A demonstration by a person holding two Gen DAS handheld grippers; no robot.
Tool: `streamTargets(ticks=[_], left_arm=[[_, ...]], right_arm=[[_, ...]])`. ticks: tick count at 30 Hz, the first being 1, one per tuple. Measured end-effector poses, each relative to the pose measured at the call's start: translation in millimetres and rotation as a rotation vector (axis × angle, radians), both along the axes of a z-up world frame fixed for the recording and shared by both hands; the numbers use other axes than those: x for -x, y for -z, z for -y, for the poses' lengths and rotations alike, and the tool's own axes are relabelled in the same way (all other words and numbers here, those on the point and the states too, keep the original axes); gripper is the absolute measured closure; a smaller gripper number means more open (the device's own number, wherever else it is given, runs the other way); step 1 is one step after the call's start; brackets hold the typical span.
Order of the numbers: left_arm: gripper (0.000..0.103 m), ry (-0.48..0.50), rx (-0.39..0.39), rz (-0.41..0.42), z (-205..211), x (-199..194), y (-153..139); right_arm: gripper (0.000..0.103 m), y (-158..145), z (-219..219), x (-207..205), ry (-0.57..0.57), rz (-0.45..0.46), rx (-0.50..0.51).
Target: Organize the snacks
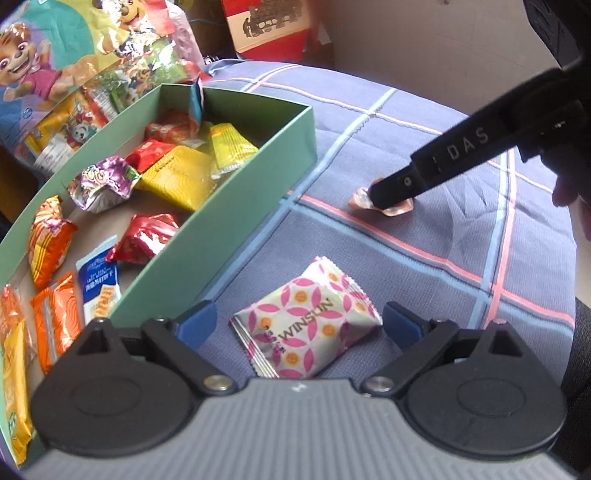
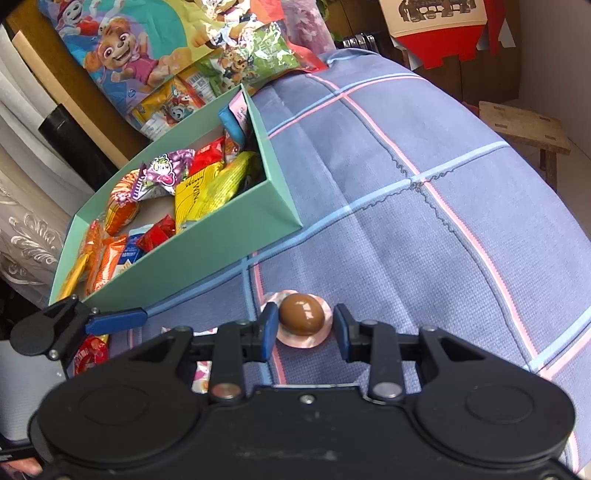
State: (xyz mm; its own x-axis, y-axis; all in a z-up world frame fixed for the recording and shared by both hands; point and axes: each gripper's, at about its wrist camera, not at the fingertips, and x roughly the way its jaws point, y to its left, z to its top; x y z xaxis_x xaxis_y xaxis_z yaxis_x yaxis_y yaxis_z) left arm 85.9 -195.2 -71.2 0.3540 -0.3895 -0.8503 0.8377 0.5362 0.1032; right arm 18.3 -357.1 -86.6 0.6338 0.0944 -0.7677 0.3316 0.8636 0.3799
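A white packet with pink flower print lies on the blue checked cloth between the open fingers of my left gripper. A brown egg in clear pink-edged wrap lies on the cloth between the open fingers of my right gripper, not clamped. In the left wrist view the right gripper stands over the same egg snack. A green box with several wrapped snacks sits to the left; it also shows in the right wrist view.
Large cartoon-dog snack bags lean behind the box. A red and cream carton stands at the back. A wooden stool is off the cloth's far right. A red packet lies near the left gripper's finger.
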Motion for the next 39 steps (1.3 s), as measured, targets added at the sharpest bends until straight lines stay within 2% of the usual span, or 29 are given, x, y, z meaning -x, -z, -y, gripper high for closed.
streamTargets(ticks=[5,12,17,22,24,25,26,27,28,34,36,37,39], left_arm=[[0.005,0.037,-0.037,0.011,-12,2,4],[0.008,-0.096,-0.012,-0.013,-29,-17,5],[0.008,-0.011,-0.011,0.053,3,-10,4],[0.006,0.064,-0.019,0.068,29,-16,7],[0.012,0.074,-0.004,0.031,31,-21,7],[0.024,0.072,0.015,-0.003,30,-22,7],[0.04,0.067,0.041,-0.054,27,-23,6],[0.047,0.053,0.069,-0.101,24,-25,6],[0.053,0.033,0.084,-0.104,21,-25,6],[0.061,-0.077,0.109,-0.095,14,-16,4],[0.072,-0.111,0.113,-0.091,11,-15,1],[0.081,-0.129,0.115,-0.091,9,-16,0],[0.083,-0.154,0.127,-0.121,3,-18,-2]], right_arm=[[0.071,0,1,1,0.008,0.0,-0.01],[0.071,1,-2,-2,0.002,0.001,-0.015],[0.071,1,-1,-3,-0.001,0.003,-0.009],[0.071,1,9,2,0.016,0.0,-0.006],[0.071,2,11,4,0.023,0.002,-0.016],[0.071,3,11,4,0.023,0.003,-0.018],[0.071,3,10,5,0.025,0.004,-0.015],[0.071,3,9,5,0.027,0.005,-0.012],[0.071,3,7,5,0.028,0.007,-0.011],[0.071,1,1,1,0.027,0.005,0.006],[0.071,1,1,1,0.026,0.003,0.001],[0.071,0,0,2,0.021,0.002,0.001],[0.071,-2,-2,2,0.011,0.002,0.008]])
